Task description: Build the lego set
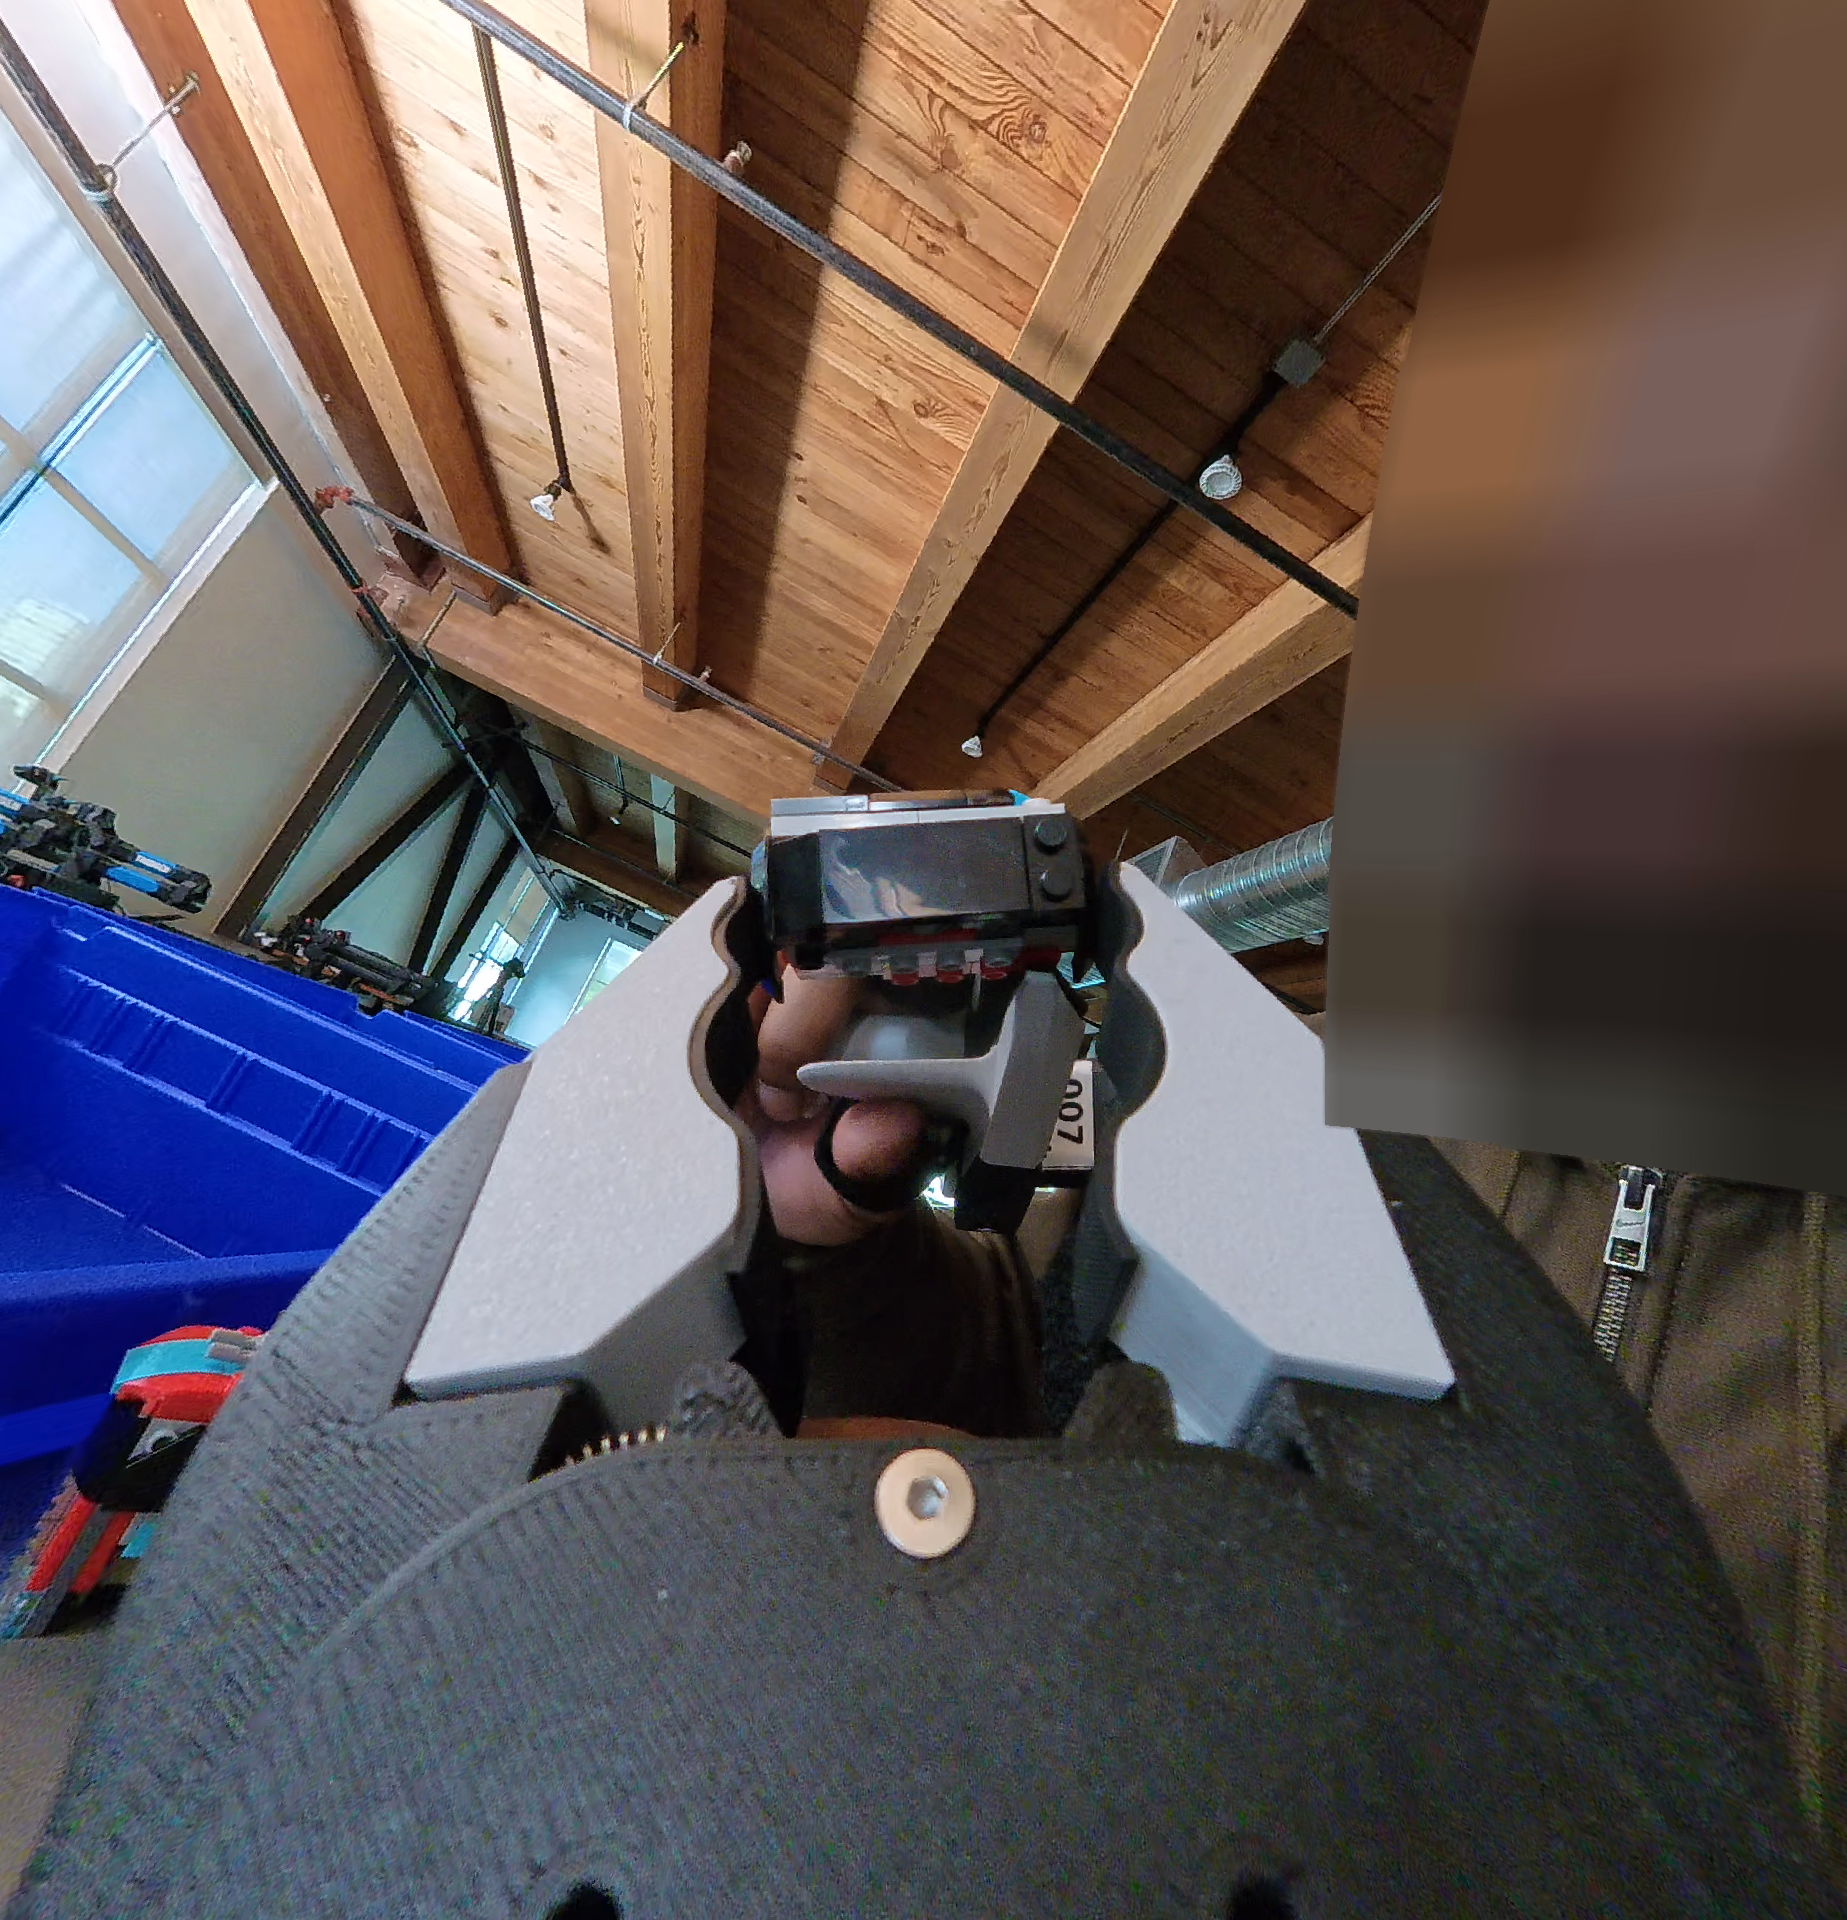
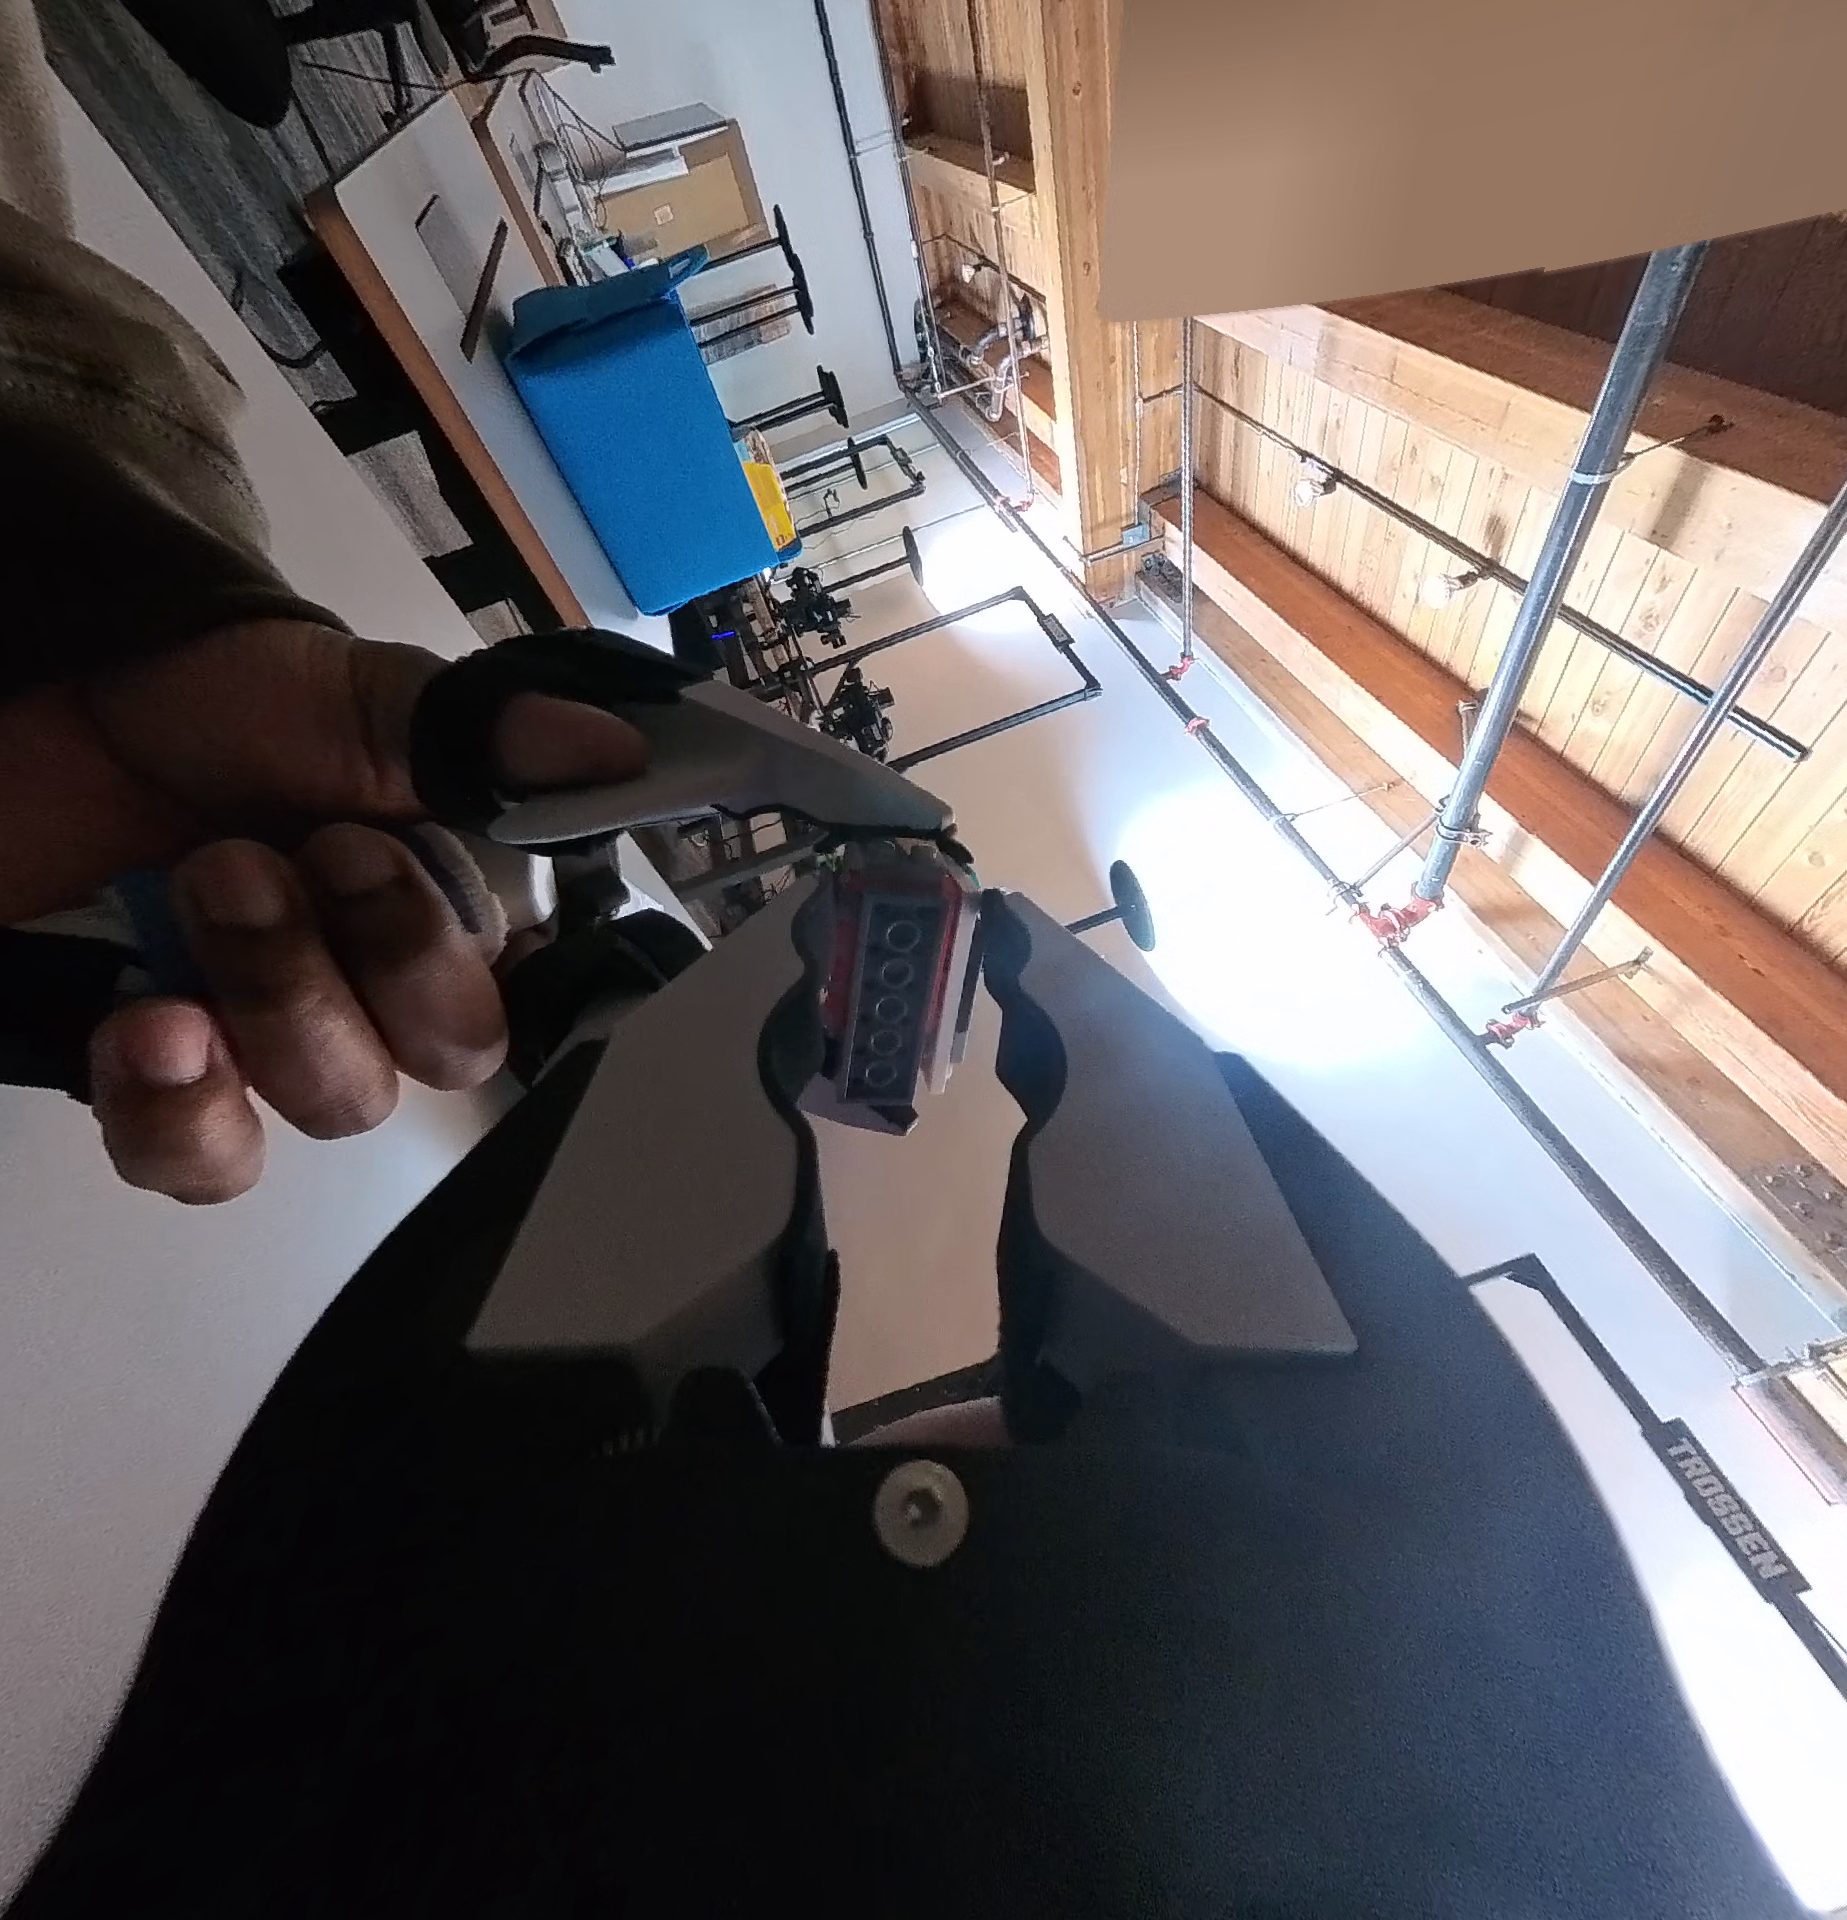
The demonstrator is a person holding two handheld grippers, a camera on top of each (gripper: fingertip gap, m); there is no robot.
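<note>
A large blurred patch covers the upper right of the left wrist view and another the upper right of the right wrist view, so whatever lies behind them cannot be told. In the left wrist view the lower half of the frame is filled by the gripper's own dark body, and a red, teal and black brick piece [image 1: 140,1455] at the lower left edge is partly cut off by it. A blue plastic bin [image 1: 171,1091] fills the left edge, only partly in frame.

The left gripper [image 1: 924,914] points up toward a wooden beamed ceiling [image 1: 846,364]. Between its fingertips, at the centre of the frame, sits a small toy-brick model [image 1: 924,878], black on its near face with grey, white and red bricks beneath. The jaws stand wide and both pads meet the model's ends, so it is clamped across its length. Just below it, the other gripper's grey finger and a person's hand [image 1: 836,1122] show between the fingers; where that finger touches the model is hidden.

In the right wrist view the right gripper [image 2: 898,997] holds the same model [image 2: 893,1003] at the frame's centre, seen from its grey studded-tube underside with red and white edges. The jaws are narrow and both dark pads press its long sides. The left gripper's grey finger [image 2: 753,769] reaches in from the upper left onto the model's far end, held by a hand [image 2: 306,935] in a dark fingerless glove; its second finger is hidden.
</note>
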